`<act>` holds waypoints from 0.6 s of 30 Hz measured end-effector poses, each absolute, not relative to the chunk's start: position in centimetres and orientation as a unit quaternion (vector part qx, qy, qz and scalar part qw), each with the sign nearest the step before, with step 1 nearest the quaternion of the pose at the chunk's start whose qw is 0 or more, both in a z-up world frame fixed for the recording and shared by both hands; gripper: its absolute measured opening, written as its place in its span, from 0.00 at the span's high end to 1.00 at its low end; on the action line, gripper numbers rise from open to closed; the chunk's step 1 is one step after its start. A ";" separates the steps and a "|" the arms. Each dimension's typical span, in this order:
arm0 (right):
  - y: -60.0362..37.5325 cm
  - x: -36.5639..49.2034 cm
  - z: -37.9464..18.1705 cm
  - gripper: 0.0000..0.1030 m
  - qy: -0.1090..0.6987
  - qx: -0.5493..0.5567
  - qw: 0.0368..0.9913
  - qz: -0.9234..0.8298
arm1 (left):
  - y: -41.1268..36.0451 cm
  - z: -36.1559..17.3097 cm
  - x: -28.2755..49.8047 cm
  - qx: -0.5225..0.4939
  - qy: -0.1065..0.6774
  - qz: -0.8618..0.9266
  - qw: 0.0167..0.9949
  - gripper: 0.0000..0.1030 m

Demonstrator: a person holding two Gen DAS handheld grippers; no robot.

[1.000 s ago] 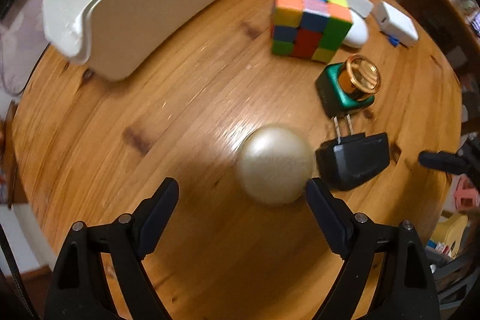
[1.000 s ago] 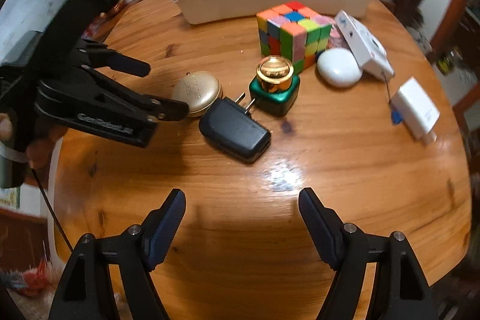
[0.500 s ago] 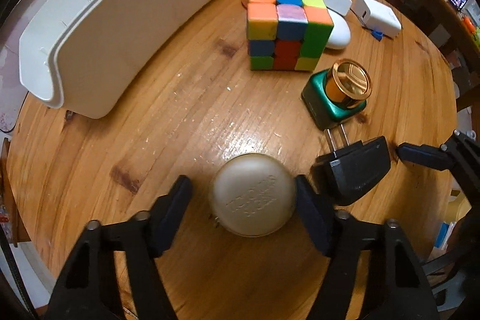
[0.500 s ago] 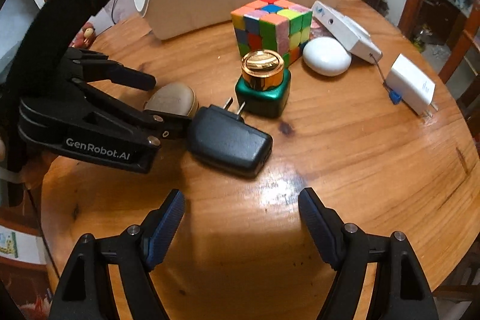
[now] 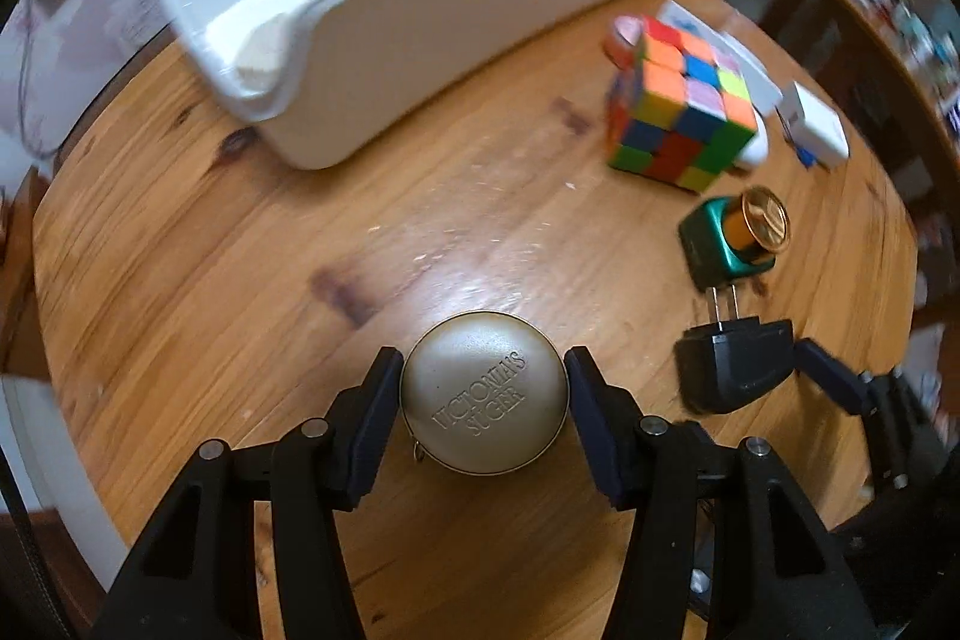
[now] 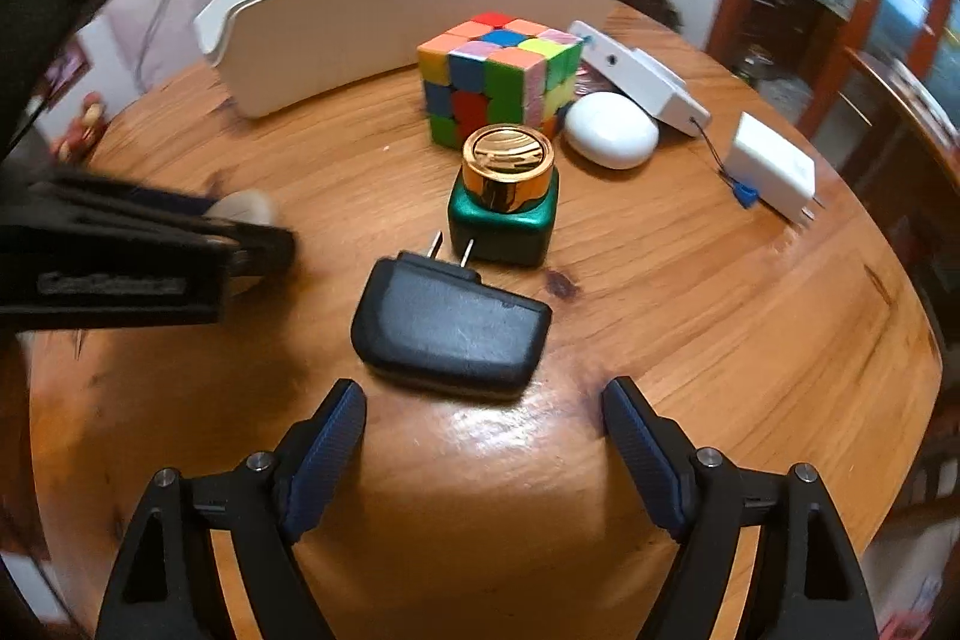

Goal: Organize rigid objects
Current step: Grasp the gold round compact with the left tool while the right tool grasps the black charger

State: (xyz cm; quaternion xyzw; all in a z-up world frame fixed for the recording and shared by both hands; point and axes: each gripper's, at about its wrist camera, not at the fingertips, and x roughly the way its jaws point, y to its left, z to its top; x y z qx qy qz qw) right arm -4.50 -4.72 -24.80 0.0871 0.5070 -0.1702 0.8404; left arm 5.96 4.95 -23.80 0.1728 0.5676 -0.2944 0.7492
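Note:
A round gold tin (image 5: 486, 400) with embossed lettering sits between the pads of my left gripper (image 5: 483, 361). The jaws are closing and both pads press on its sides. In the right wrist view that gripper is a dark blur at the left, with the tin (image 6: 243, 208) peeking out behind it. My right gripper (image 6: 485, 391) hovers over the table with its jaws opening and nothing between them. A black plug adapter (image 6: 450, 328) lies just beyond its fingertips, prongs pointing toward a green bottle with a gold cap (image 6: 504, 208).
A long white bin (image 5: 420, 10) stands at the back of the round wooden table (image 5: 240, 250). A colour cube (image 6: 498, 76), a white oval case (image 6: 609, 136), a white flat device (image 6: 642, 76) and a white charger (image 6: 774, 172) lie toward the back right.
My left gripper came down around the gold tin and closed on it. My right gripper moved in toward the black adapter and tilted, its jaws a little wider.

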 end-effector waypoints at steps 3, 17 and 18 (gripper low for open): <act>-4.2 -3.8 -24.9 0.19 0.499 0.097 0.840 -0.191 | 6.8 -23.0 6.3 0.147 0.575 -0.285 0.753 0.43; -3.0 -3.0 -25.0 0.17 0.474 0.124 0.836 -0.247 | 7.6 -21.5 6.7 0.111 0.576 -0.272 0.763 0.43; -3.0 -3.0 -25.0 0.17 0.474 0.124 0.836 -0.246 | 7.2 -21.5 6.8 0.108 0.576 -0.273 0.763 0.43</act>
